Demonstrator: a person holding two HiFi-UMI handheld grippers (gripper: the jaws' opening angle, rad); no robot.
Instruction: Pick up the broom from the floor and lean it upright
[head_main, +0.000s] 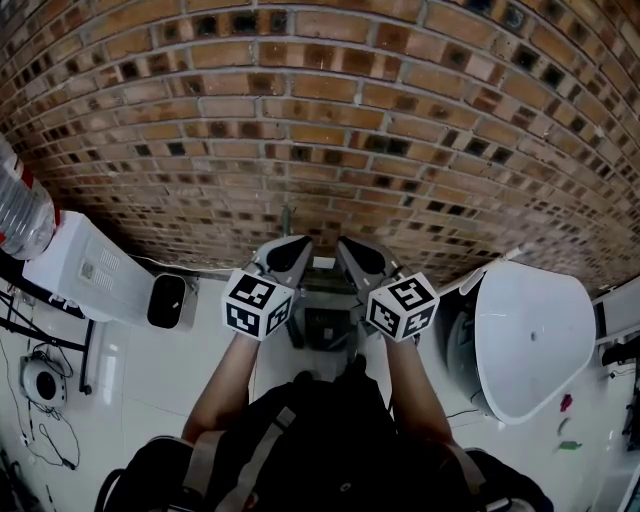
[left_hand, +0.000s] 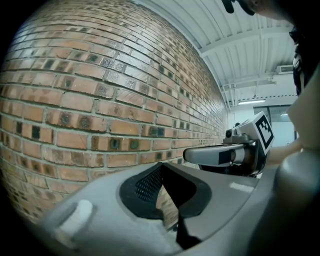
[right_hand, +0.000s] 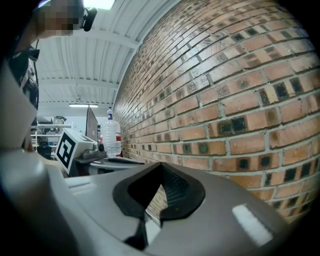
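Left gripper (head_main: 295, 246) and right gripper (head_main: 350, 248): jaws pressed together, holding nothing (2 empty claws). No broom is discernible, so progress is unclear.

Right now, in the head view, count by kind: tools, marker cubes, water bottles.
Tools: 2 (left tool, right tool)
Marker cubes: 2 (left cube, right cube)
Water bottle: 1
Total: 5
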